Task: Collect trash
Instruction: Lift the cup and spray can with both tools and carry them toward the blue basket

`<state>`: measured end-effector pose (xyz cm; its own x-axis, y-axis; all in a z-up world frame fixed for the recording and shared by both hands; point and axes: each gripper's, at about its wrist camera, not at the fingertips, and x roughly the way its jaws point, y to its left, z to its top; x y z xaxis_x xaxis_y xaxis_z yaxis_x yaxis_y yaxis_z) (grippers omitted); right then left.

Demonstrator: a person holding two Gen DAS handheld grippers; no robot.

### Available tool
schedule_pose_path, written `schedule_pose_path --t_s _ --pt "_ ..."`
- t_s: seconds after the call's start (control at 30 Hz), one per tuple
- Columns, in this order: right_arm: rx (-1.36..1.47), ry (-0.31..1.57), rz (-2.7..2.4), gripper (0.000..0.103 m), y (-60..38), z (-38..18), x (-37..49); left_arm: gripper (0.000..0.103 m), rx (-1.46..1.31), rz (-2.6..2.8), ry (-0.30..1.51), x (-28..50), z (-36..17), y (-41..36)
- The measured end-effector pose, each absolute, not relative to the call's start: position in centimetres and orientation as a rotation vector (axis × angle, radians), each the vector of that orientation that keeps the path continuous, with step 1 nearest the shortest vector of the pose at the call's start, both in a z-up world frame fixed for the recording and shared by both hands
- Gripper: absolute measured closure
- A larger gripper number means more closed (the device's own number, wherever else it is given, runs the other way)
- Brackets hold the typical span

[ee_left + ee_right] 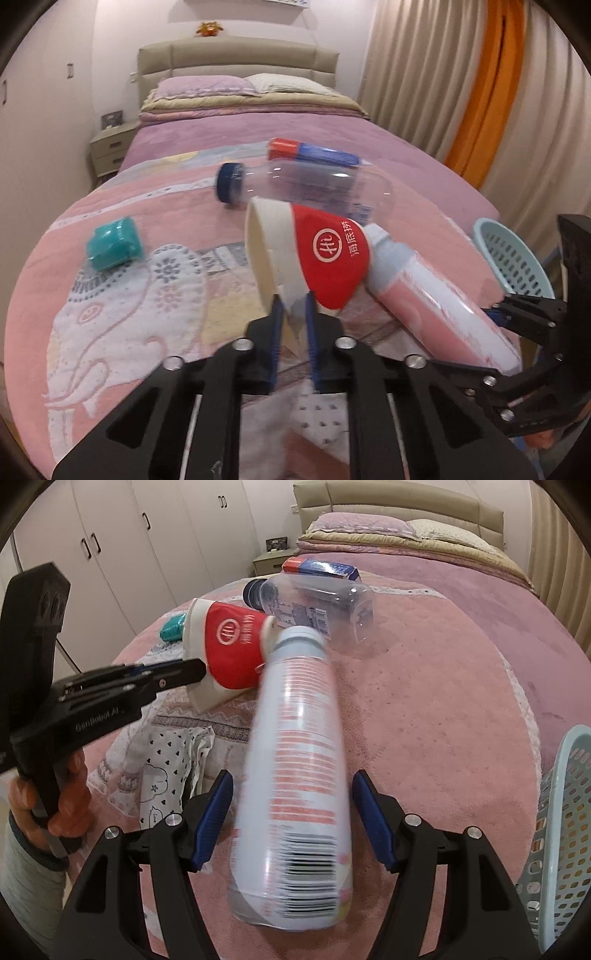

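A red and white paper cup (332,254) lies on its side on the pink blanket. My left gripper (293,314) is shut on its white rim; from the right wrist view the same gripper (199,670) reaches in from the left onto the cup (232,646). A white and pink bottle (299,757) lies between the fingers of my right gripper (293,805), which is open with a gap showing at each pad. The bottle's cap end touches the cup. Behind them lie a clear bottle (306,184) with a blue cap, a red and blue box (314,151) and a teal wrapper (112,242).
A light blue perforated basket (557,812) stands at the bed's right edge. A white tissue pack with small hearts (166,771) lies near the front. Pillows and a headboard are at the far end, a nightstand (110,147) at the left, curtains at the right.
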<state>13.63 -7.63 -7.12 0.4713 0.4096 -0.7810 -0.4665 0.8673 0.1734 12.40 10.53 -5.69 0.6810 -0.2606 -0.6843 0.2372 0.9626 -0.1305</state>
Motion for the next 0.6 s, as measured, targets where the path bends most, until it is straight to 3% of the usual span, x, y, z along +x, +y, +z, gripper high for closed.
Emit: schedule_pose_path --t_s 0.03,0.07,0.6 --pt "-0.067 0.937 0.532 0.053 -7.7 -7.1 13.7 0.098 -0.03 -0.291 0.761 12.2 -5.5 10.2" --pt "-0.065 0.936 0.528 0.053 -7.8 -7.1 13.8 0.099 -0.027 -0.298 0.748 11.9 -5.3 9.9" --pt "0.08 0.798 0.486 0.056 -14.4 -2.7 11.9 0.101 -0.094 -0.394 0.621 9.5 -0.7 5.9"
